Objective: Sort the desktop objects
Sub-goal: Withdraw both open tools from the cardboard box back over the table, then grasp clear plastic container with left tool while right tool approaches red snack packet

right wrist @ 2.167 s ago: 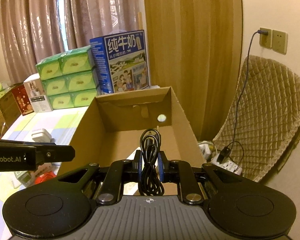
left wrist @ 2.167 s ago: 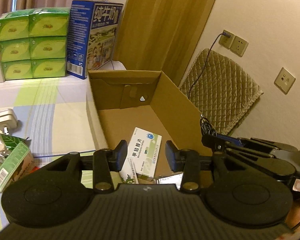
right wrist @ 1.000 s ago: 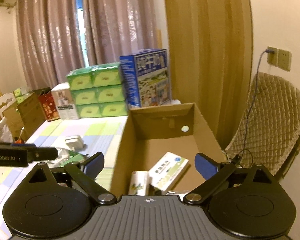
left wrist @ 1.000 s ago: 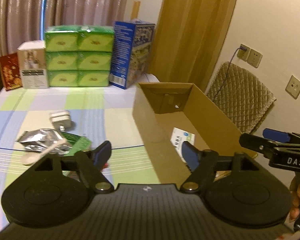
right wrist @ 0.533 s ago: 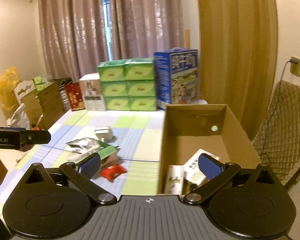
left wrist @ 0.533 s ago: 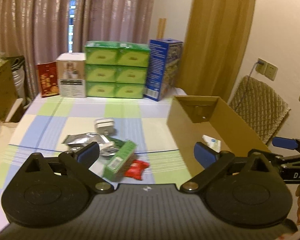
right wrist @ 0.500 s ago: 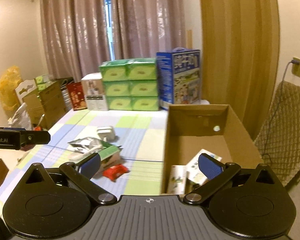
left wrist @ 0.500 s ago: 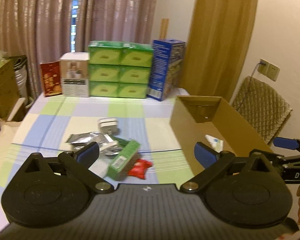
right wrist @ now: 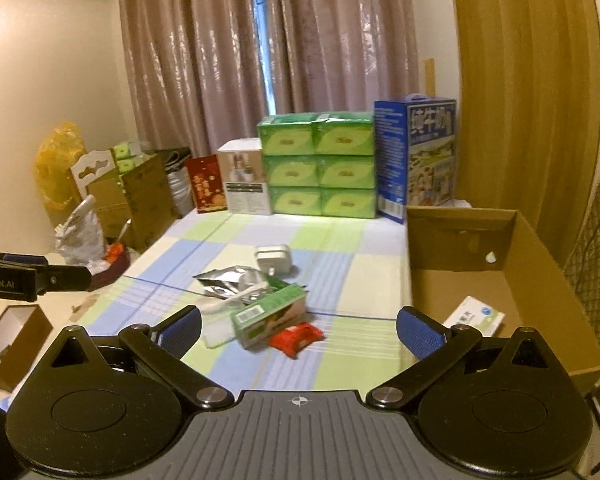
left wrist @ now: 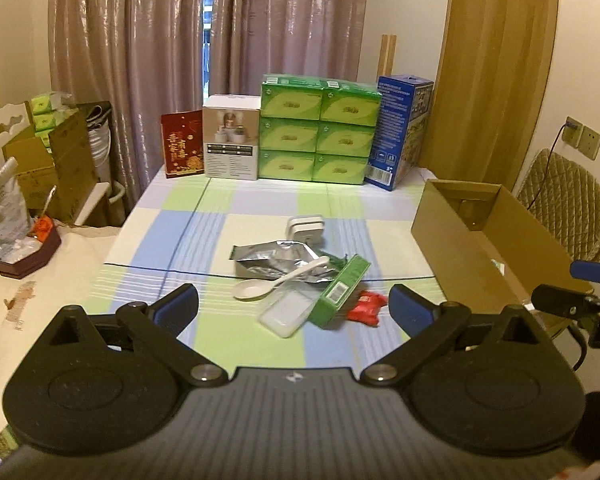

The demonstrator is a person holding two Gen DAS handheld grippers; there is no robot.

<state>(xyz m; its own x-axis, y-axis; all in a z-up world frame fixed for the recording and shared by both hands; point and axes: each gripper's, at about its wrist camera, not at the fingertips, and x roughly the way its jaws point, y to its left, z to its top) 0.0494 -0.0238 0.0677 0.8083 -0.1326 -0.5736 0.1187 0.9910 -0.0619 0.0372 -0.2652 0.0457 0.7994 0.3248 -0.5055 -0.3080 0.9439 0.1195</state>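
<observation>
My left gripper [left wrist: 294, 308] is spread wide, nothing btwn the pads, hanging above the near part of the table [left wrist: 260, 344]. My right gripper [right wrist: 300, 328] is spread just as wide, also empty.

The pile lies ahead of both, mid-table. In the left view it sits just past the gap btwn my fingers: white spoon [left wrist: 276, 282] on a foil pouch [left wrist: 276, 258], green box [left wrist: 342, 292] tilted over a clear tray [left wrist: 286, 314], red packet [left wrist: 366, 304] just right of the box, white charger [left wrist: 305, 228] behind.

The carton [right wrist: 496, 276] is at the table's right edge, w/ a white med box [right wrist: 474, 318] inside, just past my right gripper's right finger. In the right view the green box [right wrist: 268, 316] & red packet [right wrist: 298, 338] sit btwn my fingers, apart from them.
</observation>
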